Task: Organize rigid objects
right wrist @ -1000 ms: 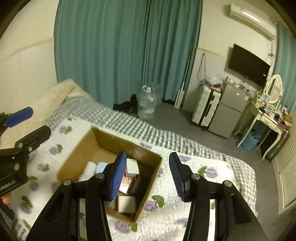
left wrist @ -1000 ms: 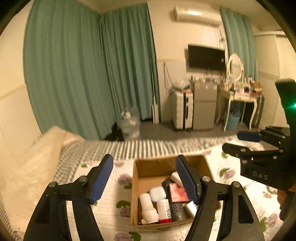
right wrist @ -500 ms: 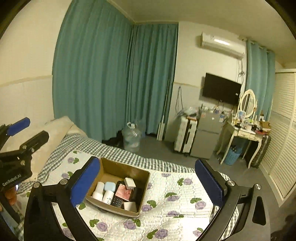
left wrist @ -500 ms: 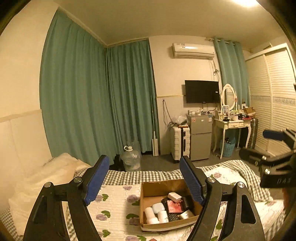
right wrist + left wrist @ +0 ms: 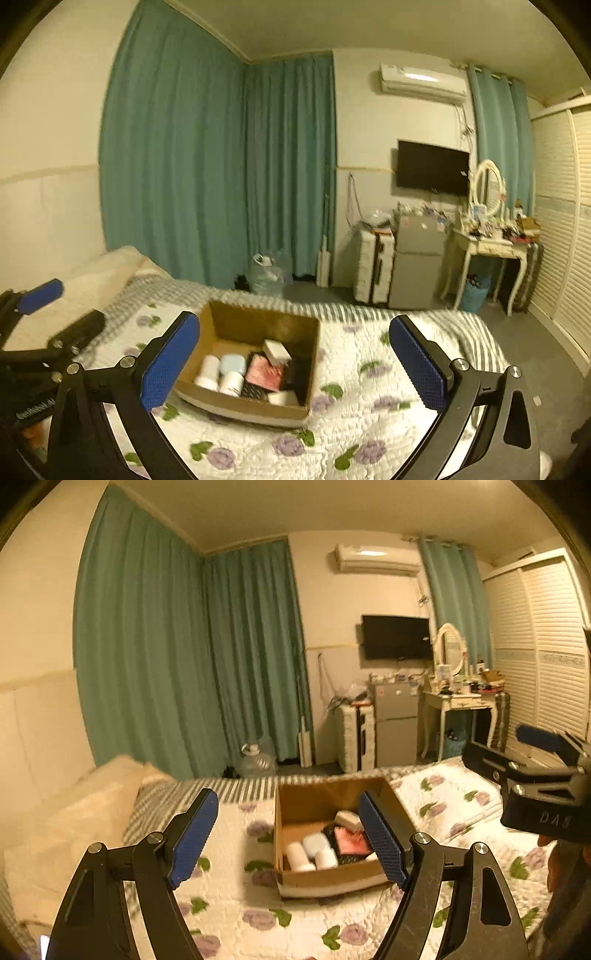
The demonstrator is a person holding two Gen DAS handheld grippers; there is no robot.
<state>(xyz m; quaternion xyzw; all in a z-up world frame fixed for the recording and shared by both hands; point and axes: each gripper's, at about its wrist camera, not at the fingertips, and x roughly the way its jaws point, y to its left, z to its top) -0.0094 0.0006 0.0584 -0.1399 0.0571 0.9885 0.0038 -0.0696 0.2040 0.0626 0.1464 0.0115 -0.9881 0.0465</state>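
Note:
A brown cardboard box (image 5: 295, 799) (image 5: 258, 323) sits on the floral quilt and holds several small items: white bottles (image 5: 208, 369), a pale blue case (image 5: 232, 363), a pink packet (image 5: 264, 373), a small white box (image 5: 277, 350) and a dark remote. My left gripper (image 5: 288, 842) is open and empty, held above the bed in front of the box. My right gripper (image 5: 295, 363) is wide open and empty, also in front of the box. Each gripper shows at the edge of the other's view.
The bed's floral quilt (image 5: 369, 406) spreads around the box, with a pillow (image 5: 74, 812) to the left. Teal curtains, a water jug (image 5: 267, 273), a suitcase, a small fridge (image 5: 417, 273), a dressing table (image 5: 487, 251) and louvred wardrobe doors stand beyond the bed.
Both grippers pulled back and up from the box, then tilted down toward it again. The right gripper's jaws opened much wider than a second ago. The box and its contents stayed put.

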